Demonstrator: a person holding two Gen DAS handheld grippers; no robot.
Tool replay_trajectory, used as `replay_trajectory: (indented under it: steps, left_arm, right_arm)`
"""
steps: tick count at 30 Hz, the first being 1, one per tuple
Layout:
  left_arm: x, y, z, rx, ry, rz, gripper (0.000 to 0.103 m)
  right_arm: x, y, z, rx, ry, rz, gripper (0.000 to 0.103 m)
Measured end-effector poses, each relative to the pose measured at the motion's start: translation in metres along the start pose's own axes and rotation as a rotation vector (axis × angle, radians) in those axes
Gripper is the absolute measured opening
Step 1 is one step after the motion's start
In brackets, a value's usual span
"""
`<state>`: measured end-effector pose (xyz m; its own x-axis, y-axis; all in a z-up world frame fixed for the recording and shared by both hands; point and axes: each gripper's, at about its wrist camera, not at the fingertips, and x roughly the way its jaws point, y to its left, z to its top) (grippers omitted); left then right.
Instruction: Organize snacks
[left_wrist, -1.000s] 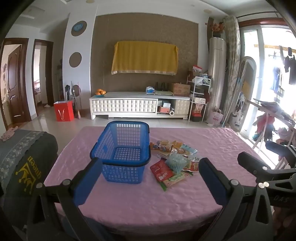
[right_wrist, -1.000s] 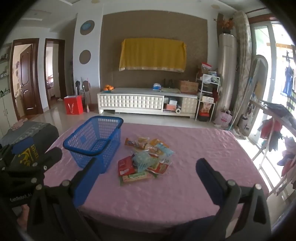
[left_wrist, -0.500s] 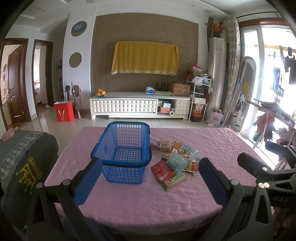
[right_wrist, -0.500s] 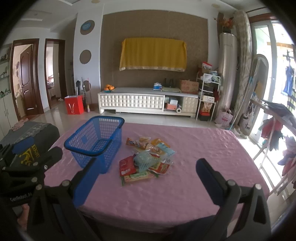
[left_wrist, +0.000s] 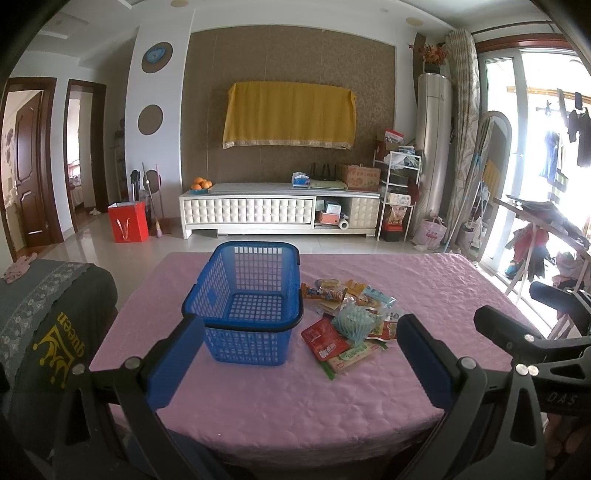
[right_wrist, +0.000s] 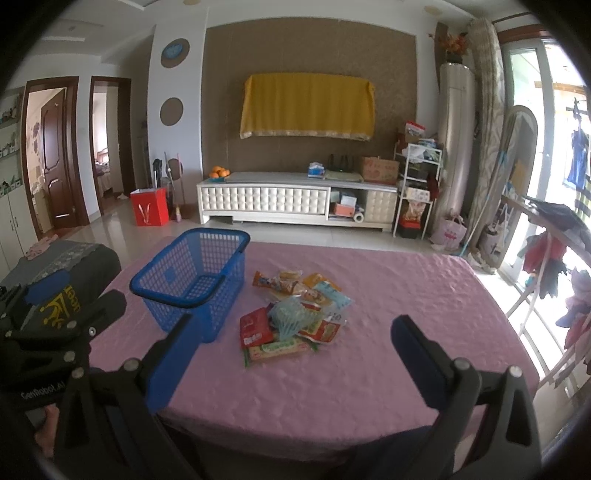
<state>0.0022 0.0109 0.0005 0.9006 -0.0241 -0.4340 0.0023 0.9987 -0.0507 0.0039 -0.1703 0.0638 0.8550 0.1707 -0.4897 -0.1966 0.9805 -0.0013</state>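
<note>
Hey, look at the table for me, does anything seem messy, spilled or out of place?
The snack packets lie in a loose, overlapping heap on the pink tablecloth, beside the blue basket rather than in it. The basket stands upright and empty. Nothing looks spilled or torn. Both grippers, left and right, are open and empty.

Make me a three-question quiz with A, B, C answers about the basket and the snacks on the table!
1. Where is the snack pile?
A. inside the basket
B. on the tablecloth beside the basket
C. on the floor

2. What colour is the basket?
A. blue
B. green
C. white

3. How is the right gripper?
A. shut on a snack
B. shut on nothing
C. open and holding nothing

Answers:
1 B, the packets lie on the pink tablecloth beside the basket.
2 A, its mesh walls are blue.
3 C, its blue fingers stand wide apart with nothing between them.
</note>
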Motion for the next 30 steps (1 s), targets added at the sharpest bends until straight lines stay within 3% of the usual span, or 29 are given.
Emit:
replay_trajectory:
  steps: [30]
  left_arm:
    - [-0.0080,-0.0016,0.0036,-0.005,-0.007,0.013,0.103]
  right_arm:
    - [-0.0017,0.0071,-0.0004,-0.012,0.003,0.017,0.103]
